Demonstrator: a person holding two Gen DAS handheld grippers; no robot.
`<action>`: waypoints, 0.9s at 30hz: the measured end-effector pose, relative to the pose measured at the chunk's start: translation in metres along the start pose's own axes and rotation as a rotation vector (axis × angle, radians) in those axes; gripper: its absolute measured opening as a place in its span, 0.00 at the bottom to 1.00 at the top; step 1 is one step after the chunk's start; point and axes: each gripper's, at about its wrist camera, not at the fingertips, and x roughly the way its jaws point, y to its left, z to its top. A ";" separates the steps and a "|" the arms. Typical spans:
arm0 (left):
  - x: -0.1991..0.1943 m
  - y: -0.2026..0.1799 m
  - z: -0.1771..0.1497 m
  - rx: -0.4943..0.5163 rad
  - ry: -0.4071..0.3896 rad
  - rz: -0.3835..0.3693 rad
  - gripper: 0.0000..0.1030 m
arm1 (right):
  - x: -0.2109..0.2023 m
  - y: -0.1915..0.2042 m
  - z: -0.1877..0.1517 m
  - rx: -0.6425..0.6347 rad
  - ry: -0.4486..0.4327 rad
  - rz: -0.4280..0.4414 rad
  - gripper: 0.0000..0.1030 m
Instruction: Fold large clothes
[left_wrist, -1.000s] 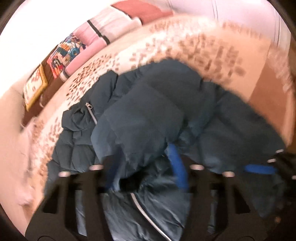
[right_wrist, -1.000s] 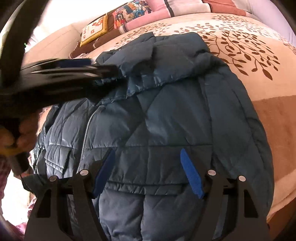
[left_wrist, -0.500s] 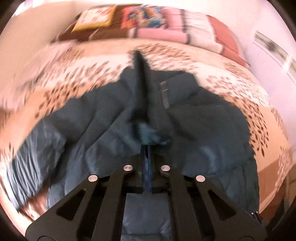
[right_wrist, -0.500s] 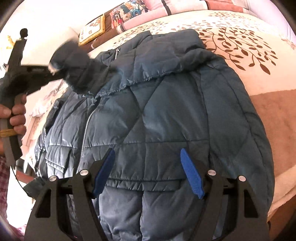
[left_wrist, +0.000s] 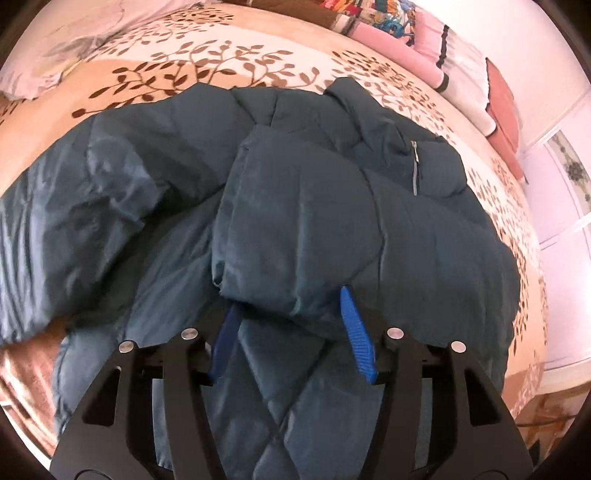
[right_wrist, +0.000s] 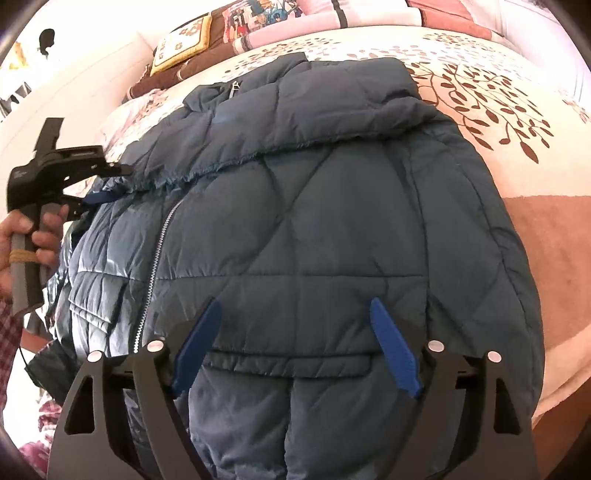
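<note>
Dark puffer jacket (right_wrist: 314, 221) spread on leaf-patterned bedspread (left_wrist: 221, 62), pillows (left_wrist: 461, 66) behind.

The jacket (left_wrist: 303, 229) hem runs off the bottom of both views, hidden behind the gripper frames. Its folded-over sleeve (left_wrist: 295, 240) covers the zipper underneath (only the collar bit shows). The pillows (right_wrist: 236, 26) get chopped by the top edge.
</note>
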 end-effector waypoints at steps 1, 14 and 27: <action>0.001 -0.001 0.004 0.011 -0.008 0.012 0.36 | 0.001 0.002 0.000 -0.006 0.002 -0.005 0.81; -0.050 0.030 -0.016 -0.004 -0.113 -0.009 0.54 | 0.009 0.021 -0.003 -0.065 0.031 -0.089 0.85; -0.122 0.239 -0.094 -0.608 -0.251 -0.040 0.59 | -0.009 0.057 0.003 -0.123 -0.015 0.014 0.81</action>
